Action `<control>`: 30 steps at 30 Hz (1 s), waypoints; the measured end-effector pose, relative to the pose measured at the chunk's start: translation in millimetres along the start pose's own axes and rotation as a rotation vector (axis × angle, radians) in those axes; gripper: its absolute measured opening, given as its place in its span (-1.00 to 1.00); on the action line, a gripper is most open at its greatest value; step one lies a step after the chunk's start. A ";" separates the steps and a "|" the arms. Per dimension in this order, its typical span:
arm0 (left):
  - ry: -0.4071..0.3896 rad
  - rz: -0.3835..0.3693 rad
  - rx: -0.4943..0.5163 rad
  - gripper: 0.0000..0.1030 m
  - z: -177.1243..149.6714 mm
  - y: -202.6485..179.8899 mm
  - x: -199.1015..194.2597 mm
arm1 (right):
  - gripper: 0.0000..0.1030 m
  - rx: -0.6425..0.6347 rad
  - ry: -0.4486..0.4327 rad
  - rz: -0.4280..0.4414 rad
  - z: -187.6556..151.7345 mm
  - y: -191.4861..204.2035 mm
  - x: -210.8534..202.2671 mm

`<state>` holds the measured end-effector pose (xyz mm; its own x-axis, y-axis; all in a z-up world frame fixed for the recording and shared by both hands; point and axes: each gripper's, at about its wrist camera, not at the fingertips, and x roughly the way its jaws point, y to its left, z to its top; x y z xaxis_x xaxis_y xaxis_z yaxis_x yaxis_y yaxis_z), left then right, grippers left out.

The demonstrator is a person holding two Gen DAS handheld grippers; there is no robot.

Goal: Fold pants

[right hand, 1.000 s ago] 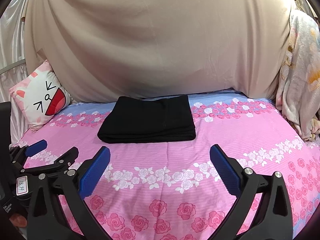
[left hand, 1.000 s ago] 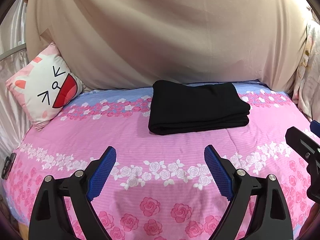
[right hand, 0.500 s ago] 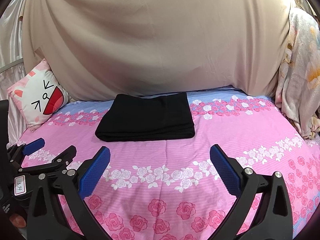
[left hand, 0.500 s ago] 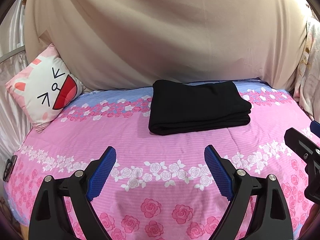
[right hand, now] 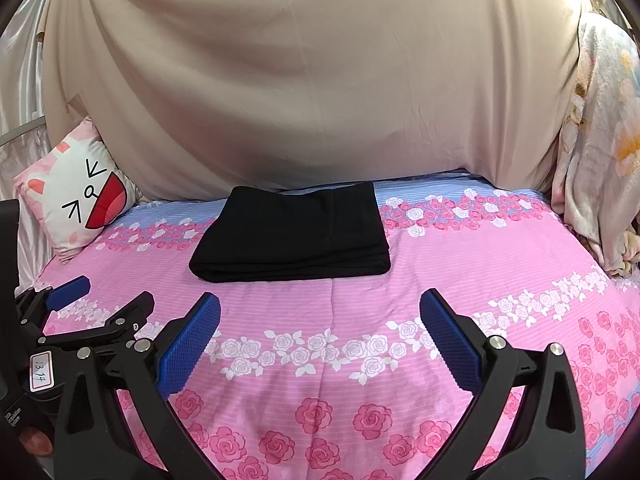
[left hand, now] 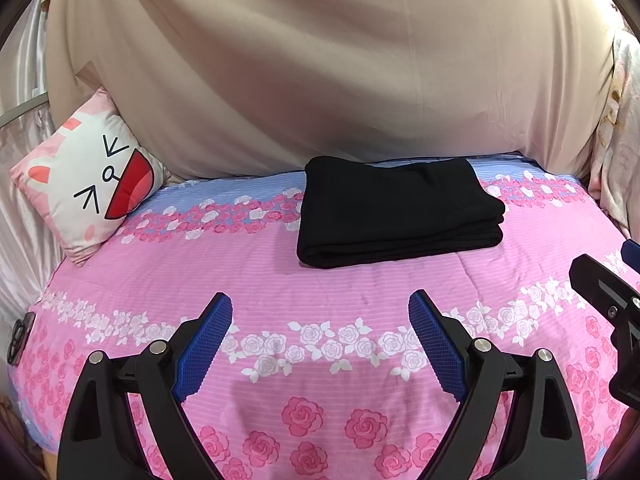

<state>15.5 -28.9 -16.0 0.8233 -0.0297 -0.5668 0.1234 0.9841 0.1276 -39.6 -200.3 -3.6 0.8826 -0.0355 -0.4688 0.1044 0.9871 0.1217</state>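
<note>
The black pants point(left hand: 396, 212) lie folded into a neat flat rectangle at the far middle of the pink floral bed point(left hand: 320, 288); they also show in the right wrist view point(right hand: 292, 236). My left gripper point(left hand: 320, 312) is open and empty, held above the bed well short of the pants. My right gripper point(right hand: 320, 312) is open and empty too, at a similar distance. The left gripper point(right hand: 100, 300) shows at the left of the right wrist view, and part of the right gripper point(left hand: 608, 300) shows at the right edge of the left wrist view.
A cat-face cushion point(left hand: 88, 176) leans at the bed's far left corner. A beige sheet point(left hand: 320, 72) hangs behind the bed. A floral blanket point(right hand: 600, 140) hangs at the right. A small dark object point(left hand: 18, 336) sits at the bed's left edge.
Both grippers have drawn back slightly and risen a little from the folded pants. The pants have not moved, and both grippers stay open.
</note>
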 end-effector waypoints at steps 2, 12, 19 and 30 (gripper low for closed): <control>0.001 0.001 0.001 0.70 0.3 -0.5 0.4 | 0.90 -0.001 0.000 0.000 -0.3 0.0 0.7; 0.002 -0.001 0.003 0.70 -0.5 0.4 1.4 | 0.90 0.000 -0.001 -0.002 -0.4 0.8 0.5; 0.003 0.000 0.003 0.70 -0.9 1.2 1.8 | 0.90 -0.001 0.001 -0.004 -3.8 1.2 2.3; 0.001 0.000 0.005 0.70 -1.0 0.4 2.1 | 0.90 -0.004 0.002 0.000 -3.8 1.7 3.8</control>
<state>16.7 -28.3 -18.0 0.8225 -0.0296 -0.5681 0.1264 0.9832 0.1317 -37.9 -198.2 -8.5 0.8817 -0.0351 -0.4704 0.1024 0.9877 0.1182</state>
